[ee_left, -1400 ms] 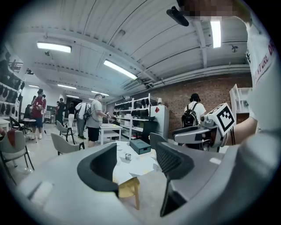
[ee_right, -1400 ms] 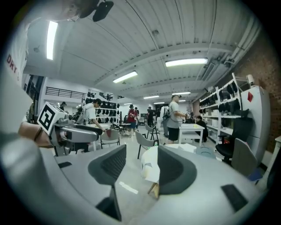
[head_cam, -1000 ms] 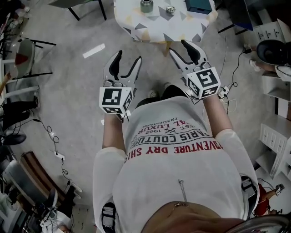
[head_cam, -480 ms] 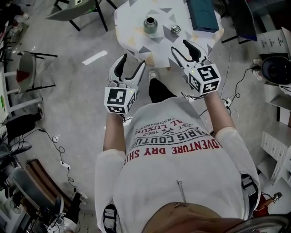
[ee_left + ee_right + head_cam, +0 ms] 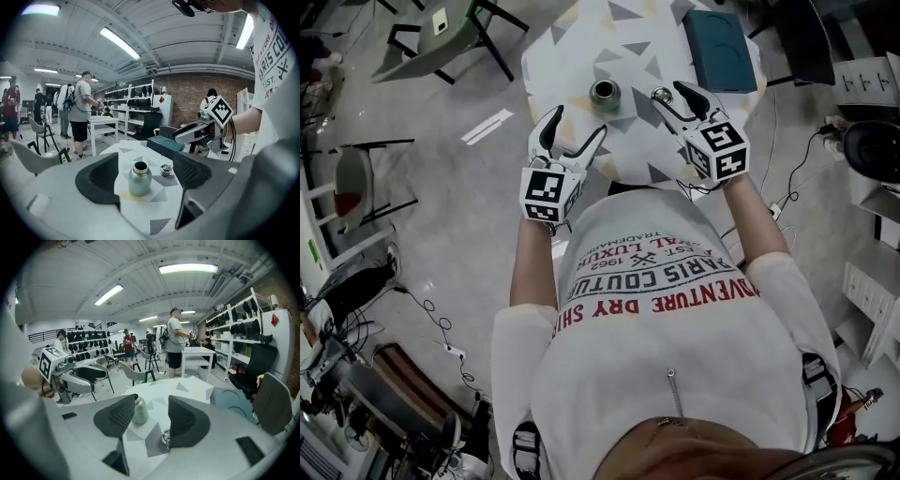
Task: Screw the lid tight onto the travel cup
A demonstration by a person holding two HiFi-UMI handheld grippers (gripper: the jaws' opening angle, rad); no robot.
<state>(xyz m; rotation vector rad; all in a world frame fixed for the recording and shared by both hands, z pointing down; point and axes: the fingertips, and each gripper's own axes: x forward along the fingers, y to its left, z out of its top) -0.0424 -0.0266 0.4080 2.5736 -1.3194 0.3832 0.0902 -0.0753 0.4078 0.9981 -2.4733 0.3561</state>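
The cup [image 5: 603, 92] stands upright on the counter [image 5: 581, 37], near the edge closest to you, its mouth open and facing up, so its long axis runs straight up and down; the lid [image 5: 660, 94] sits on the counter just to the cup's right, apart from it and not yet on it; a box [image 5: 719, 49] lies further back on the right, clear of both; your left tool [image 5: 575, 127] points at the cup from the near side, and in the left gripper view the cup [image 5: 139, 179] shows in the gap between its jaws but well ahead of them, untouched, with the lid [image 5: 166, 169] just beyond and to the right; those jaws have just been opening and stand released, with nothing gripped; your right tool [image 5: 673, 96] hangs over the lid, and in the right gripper view the lid [image 5: 165, 438] peeks out low at the inner edge of the right-hand jaw while the cup [image 5: 139, 411] shows partly behind the left-hand jaw; its jaws stand apart and hold nothing; so the left tool is the nearer one to the cup and the right tool to the lid; I judge you should steady the cup with the left and bring the lid across leftward from the right, lowering it onto the mouth along that upright axis
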